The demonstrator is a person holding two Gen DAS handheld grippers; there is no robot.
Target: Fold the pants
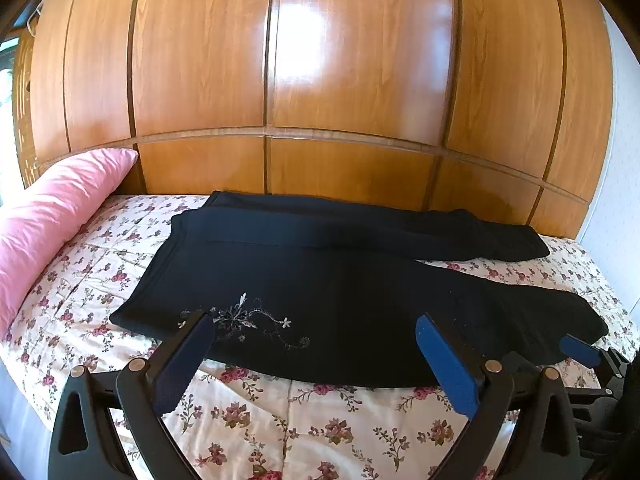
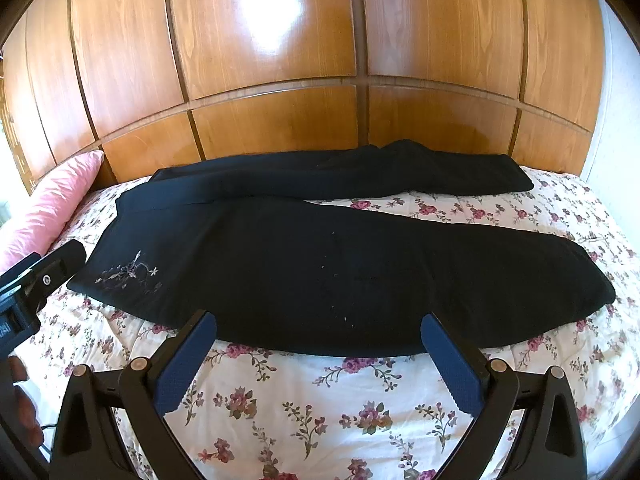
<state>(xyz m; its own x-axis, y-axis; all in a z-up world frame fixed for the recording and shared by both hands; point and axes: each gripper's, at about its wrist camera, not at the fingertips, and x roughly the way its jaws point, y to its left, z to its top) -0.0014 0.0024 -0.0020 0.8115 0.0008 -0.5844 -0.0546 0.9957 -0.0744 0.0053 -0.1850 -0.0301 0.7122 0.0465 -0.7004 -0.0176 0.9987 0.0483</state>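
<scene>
Across the floral bed (image 1: 312, 420), black pants (image 1: 320, 280) spread flat, legs toward the right edge. Left claw (image 1: 316, 354) and right claw (image 2: 320, 354) both gaping, empty, near the front edge. Person's fingers (image 2: 24, 408) only in right view.

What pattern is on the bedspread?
Dark pink roses on the cream quilted bedspread, clearest in the right wrist view.

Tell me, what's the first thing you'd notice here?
The big black pants spread flat across the flowery bedspread, legs pointing right. Then the pink pillow at the left end of the bed, and the shiny wooden wardrobe behind it.
</scene>
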